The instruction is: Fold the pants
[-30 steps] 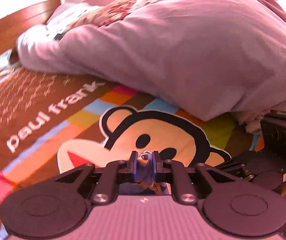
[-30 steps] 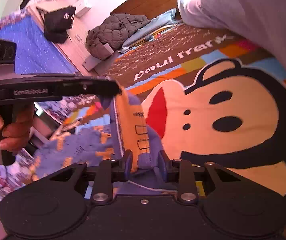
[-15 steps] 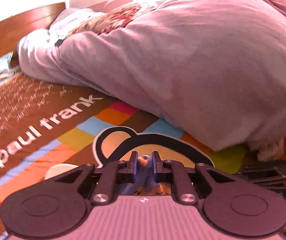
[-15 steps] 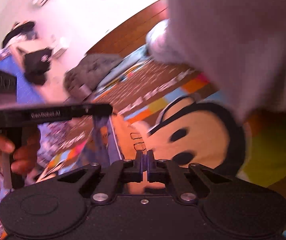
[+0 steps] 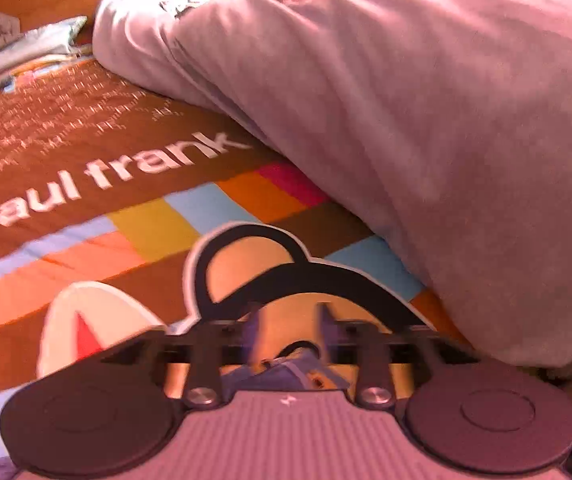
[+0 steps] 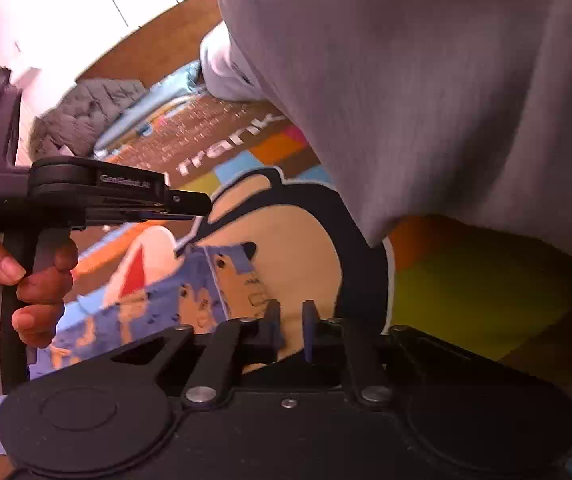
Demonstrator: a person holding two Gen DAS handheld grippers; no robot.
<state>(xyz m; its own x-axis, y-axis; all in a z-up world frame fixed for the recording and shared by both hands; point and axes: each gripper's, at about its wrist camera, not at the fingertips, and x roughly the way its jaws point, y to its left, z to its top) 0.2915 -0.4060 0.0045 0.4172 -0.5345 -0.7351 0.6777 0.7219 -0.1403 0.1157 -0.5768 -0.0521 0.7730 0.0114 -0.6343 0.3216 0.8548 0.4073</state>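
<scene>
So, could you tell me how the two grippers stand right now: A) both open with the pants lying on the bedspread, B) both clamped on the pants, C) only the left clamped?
A: the left gripper and right gripper show gaps between their fingers, and the pants lie on the bedspread.

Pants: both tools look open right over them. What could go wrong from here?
1. The pants lie right against the open fingers of the right tool and under the left tool. Pulling away low could snag the cloth and drag the fold apart.
2. The pants' upper edge seems to stand up in a ridge, so it may flop open.
3. The gray duvet bulges close by, and a wide swing could catch it.
</scene>
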